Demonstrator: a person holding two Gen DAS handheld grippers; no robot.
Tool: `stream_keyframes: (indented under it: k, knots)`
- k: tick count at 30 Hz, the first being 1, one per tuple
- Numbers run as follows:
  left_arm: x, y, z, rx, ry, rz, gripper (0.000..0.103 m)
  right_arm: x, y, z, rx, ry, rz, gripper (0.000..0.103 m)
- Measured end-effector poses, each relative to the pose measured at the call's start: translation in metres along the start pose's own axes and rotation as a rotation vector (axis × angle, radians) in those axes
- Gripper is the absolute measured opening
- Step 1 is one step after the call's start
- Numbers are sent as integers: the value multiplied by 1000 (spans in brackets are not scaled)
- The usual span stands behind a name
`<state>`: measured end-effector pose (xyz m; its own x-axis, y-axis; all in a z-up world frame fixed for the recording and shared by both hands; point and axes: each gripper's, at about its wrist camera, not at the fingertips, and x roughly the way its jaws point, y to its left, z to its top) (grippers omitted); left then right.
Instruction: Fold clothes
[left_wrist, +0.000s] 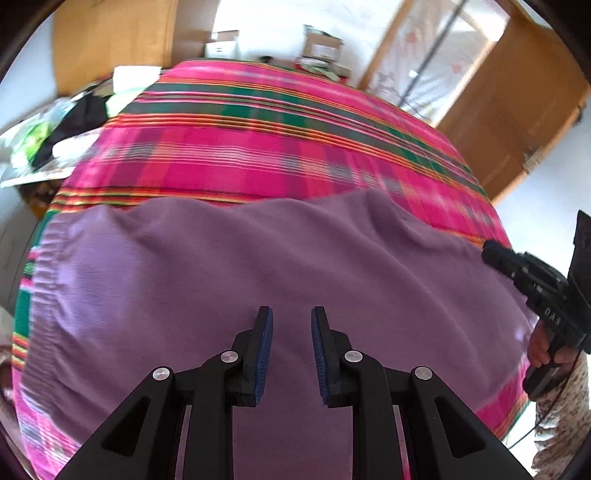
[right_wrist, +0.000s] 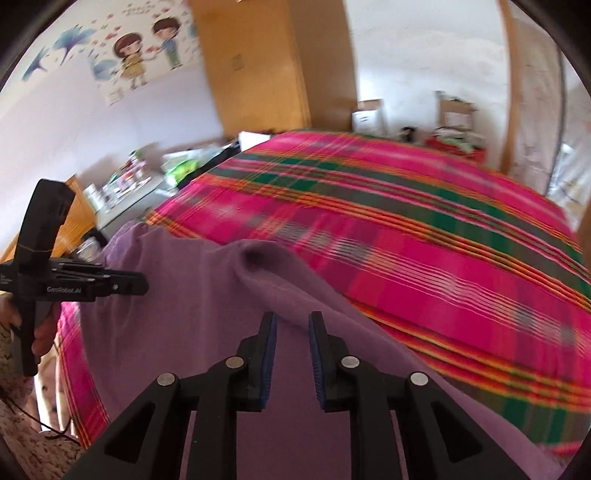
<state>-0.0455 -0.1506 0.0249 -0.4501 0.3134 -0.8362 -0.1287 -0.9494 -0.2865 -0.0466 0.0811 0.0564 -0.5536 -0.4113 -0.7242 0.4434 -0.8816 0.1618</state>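
On the bed's pink-and-green plaid cover (left_wrist: 258, 147) lies one purple knit garment (left_wrist: 221, 266), spread beneath both black two-finger grippers. Left gripper (left_wrist: 291, 317): jaws slightly parted, holding nothing, above the cloth's middle. Right gripper (right_wrist: 291, 321): jaws slightly parted, empty, over the garment's right edge.

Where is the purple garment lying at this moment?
The purple garment lies spread on the pink plaid bedspread, at the near edge of the bed in both wrist views, directly below the left gripper and right gripper.
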Motion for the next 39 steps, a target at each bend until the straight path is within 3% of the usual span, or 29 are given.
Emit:
stream_keyframes:
  k: [4,8,14,20,22,25,33,39]
  knots:
    - [2,18,6,-46,-10,19,22,18,14,14,-66,3,97,32]
    - [2,34,10,-88,-26,26,22,48,18,27,-100,66,85,32]
    - [2,48,13,-104,-35,45,22,85,21,39,-63,177,227,32]
    - [-10,68,16,-118,-58,93,22,95,16,54,-21,166,272,32]
    - [-10,76,18,-134,-60,100,22,101,12,56,20,166,281,31]
    - [-10,87,20,-159,-62,110,22,106,6,56,59,169,297,19]
    - [-17,94,24,-152,-77,90,22,106,-1,57,105,162,305,19]
    - [-40,136,31,-314,-128,-8,22,107,-3,59,118,158,302,19]
